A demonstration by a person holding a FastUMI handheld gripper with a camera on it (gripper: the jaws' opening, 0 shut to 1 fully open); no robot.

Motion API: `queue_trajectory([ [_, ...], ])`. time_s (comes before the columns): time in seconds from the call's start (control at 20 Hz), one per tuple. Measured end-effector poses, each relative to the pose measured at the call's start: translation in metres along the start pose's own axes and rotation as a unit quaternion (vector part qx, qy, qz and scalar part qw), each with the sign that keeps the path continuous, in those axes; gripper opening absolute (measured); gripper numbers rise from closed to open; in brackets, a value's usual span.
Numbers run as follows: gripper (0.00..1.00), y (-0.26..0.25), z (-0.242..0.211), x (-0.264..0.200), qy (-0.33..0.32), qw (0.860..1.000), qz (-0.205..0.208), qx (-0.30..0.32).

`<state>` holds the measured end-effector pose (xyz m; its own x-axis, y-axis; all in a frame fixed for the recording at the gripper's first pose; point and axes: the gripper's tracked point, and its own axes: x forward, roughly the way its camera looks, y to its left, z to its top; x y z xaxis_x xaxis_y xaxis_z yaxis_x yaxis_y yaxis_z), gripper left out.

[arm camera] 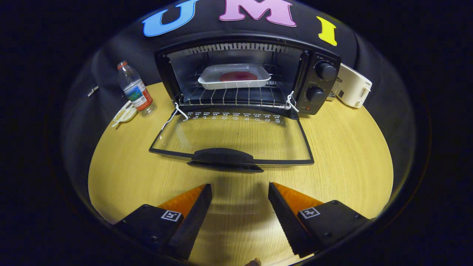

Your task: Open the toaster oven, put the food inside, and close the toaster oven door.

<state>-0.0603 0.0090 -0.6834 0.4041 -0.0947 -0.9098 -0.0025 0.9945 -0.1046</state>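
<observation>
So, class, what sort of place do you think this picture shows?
Probably a staged kitchen tabletop in a recording booth: an open toaster oven holding a tray, a white toaster, a water bottle. The gripper is open.

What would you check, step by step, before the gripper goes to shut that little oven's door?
1. Food is inside: white tray with a red piece sits on the rack of the toaster oven. Ok.
2. Tray sits clear of the door's swing: it looks set back from the rack's front edge. Ok.
3. Door is fully down, handle facing the gripper. Ok.
4. Gripper is open and holds nothing, just short of the handle. Ok.
5. Bottle and small dish stand off to the side of the door. Ok.
6. Hinges move freely: cannot tell.
</observation>
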Motion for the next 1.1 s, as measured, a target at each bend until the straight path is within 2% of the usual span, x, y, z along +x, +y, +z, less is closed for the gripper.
queue_trajectory([
  [0.25,0.99,-0.009,0.009,0.023,-0.003,1.0,-0.012,-0.003],
  [0.35,0.99,-0.007,0.015,0.029,-0.004,1.0,-0.004,0.001],
  [0.55,0.99,-0.006,0.02,0.025,-0.018,0.999,-0.001,-0.039],
  [0.75,0.99,-0.004,0.03,0.008,-0.029,0.999,0.006,-0.043],
  [0.9,0.99,-0.002,0.044,-0.012,-0.063,0.996,0.017,-0.067],
  [1.1,0.99,-0.004,0.07,-0.036,-0.119,0.992,0.023,-0.044],
])
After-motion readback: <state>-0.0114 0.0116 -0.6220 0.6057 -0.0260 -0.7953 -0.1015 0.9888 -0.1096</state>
